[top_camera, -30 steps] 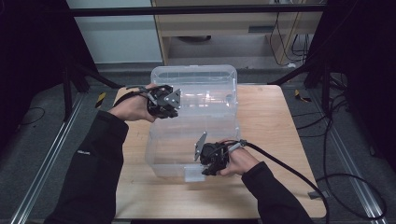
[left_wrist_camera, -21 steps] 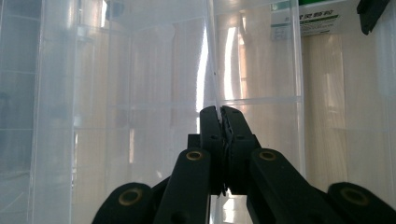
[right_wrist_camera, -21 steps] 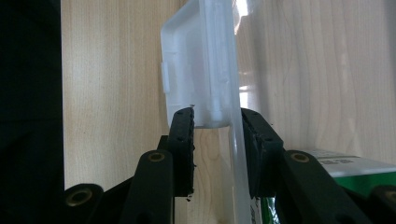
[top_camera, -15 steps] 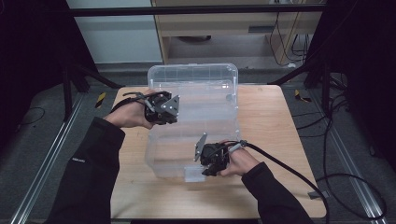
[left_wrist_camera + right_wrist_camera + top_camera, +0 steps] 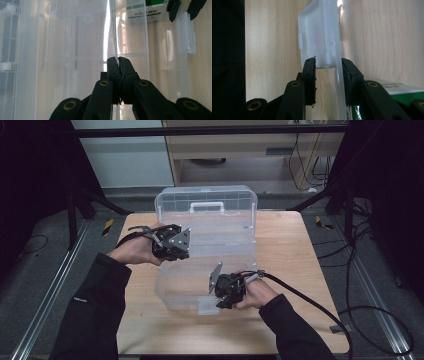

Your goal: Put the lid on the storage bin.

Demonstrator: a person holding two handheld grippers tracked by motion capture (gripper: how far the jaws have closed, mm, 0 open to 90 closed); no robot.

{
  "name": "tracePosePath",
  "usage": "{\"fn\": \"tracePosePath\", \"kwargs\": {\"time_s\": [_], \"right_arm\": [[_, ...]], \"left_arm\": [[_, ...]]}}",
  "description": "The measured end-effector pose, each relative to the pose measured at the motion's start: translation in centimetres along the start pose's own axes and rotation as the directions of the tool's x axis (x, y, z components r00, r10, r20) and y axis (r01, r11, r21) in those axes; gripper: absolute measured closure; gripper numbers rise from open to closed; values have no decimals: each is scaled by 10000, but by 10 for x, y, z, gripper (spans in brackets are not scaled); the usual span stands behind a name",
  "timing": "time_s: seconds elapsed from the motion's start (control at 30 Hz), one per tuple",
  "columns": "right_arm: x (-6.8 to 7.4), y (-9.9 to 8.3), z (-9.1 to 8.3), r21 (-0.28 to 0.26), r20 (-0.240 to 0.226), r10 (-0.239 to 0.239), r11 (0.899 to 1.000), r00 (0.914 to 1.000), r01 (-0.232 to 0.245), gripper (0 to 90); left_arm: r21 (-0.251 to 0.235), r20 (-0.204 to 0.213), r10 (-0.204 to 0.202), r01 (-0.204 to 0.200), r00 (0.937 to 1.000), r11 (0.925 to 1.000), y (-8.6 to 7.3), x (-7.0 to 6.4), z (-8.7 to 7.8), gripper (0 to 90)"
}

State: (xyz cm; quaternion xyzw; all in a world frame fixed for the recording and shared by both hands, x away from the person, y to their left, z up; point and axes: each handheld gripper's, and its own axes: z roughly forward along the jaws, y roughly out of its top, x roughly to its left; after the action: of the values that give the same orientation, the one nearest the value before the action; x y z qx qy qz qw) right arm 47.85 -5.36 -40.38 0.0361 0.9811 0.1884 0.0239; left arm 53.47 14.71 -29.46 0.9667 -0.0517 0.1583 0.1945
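High view: clear plastic box (image 5: pixel 207 270) sits mid-table on wooden table (image 5: pixel 295 250), lid (image 5: pixel 206 206) swung open and standing up at the far side, white handle on it. Left gripper (image 5: pixel 172 242) is at the box's left wall, near the hinge end; right gripper (image 5: pixel 227 290) is at the near front edge, w/ a black cable trailing off to the right. Both hands in dark sleeves come in from below.

Left gripper view: jaws pressed together on a thin clear wall edge (image 5: pixel 115 37) of the box, which runs straight up from between the tips. So it's clamped on the box wall. A green-and-white carton (image 5: pixel 147 11) shows through the plastic at top; the other gripper's black jaw tips sit top right over the table.

Right gripper view: jaws closed around the box's front latch (image 5: pixel 318 35) and rim, latch touching the left jaw, rim strip against the right. Wood beneath; green carton at bottom right.
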Motion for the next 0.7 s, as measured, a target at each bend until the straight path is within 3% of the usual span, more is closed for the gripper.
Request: {"fn": "tracePosePath", "kwargs": {"time_s": [0.5, 0.7], "right_arm": [[2, -1, 0, -74, 158, -92, 9999, 9998, 93, 668], [3, -3, -1, -272, 235, -38, 9996, 9997, 44, 661]], "left_arm": [[12, 363, -37, 37, 9993, 10000, -1, -13, 2, 872], [8, 288, -133, 133, 9995, 9999, -2, -16, 2, 866]]}}
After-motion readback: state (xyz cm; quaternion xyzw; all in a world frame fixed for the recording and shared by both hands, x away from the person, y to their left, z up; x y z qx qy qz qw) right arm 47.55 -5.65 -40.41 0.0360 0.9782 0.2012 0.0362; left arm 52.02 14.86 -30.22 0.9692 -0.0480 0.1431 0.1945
